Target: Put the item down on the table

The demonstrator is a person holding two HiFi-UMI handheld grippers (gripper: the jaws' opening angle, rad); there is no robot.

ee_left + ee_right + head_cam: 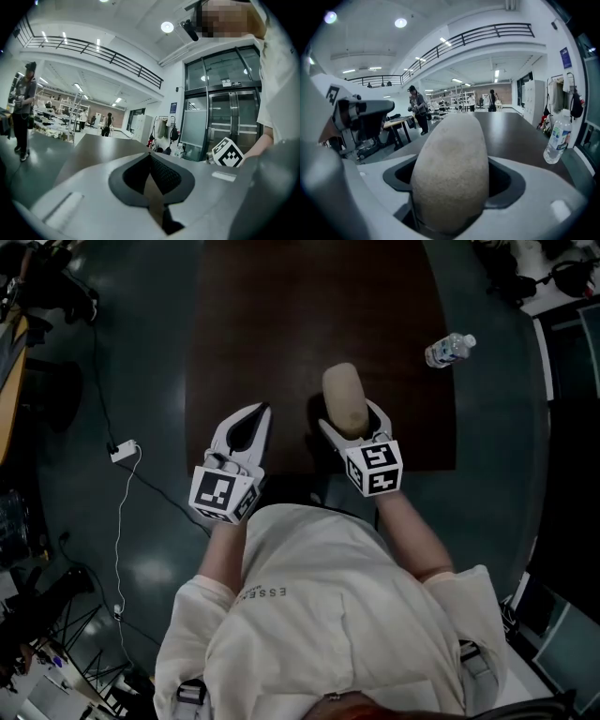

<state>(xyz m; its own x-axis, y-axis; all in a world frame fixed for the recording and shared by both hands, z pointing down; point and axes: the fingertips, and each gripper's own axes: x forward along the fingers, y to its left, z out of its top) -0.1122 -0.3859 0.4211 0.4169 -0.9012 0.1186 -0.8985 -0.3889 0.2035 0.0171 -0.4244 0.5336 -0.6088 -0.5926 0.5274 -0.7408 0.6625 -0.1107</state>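
A tan, rounded, potato-like item stands between the jaws of my right gripper, which is shut on it. It is held above the near edge of the dark brown table. My left gripper hovers over the table's near left part, its jaws shut with nothing between them. In the left gripper view the right gripper's marker cube shows at the right.
A clear plastic water bottle lies at the table's right edge. A white power adapter with cable lies on the floor at left. People stand far off in the hall.
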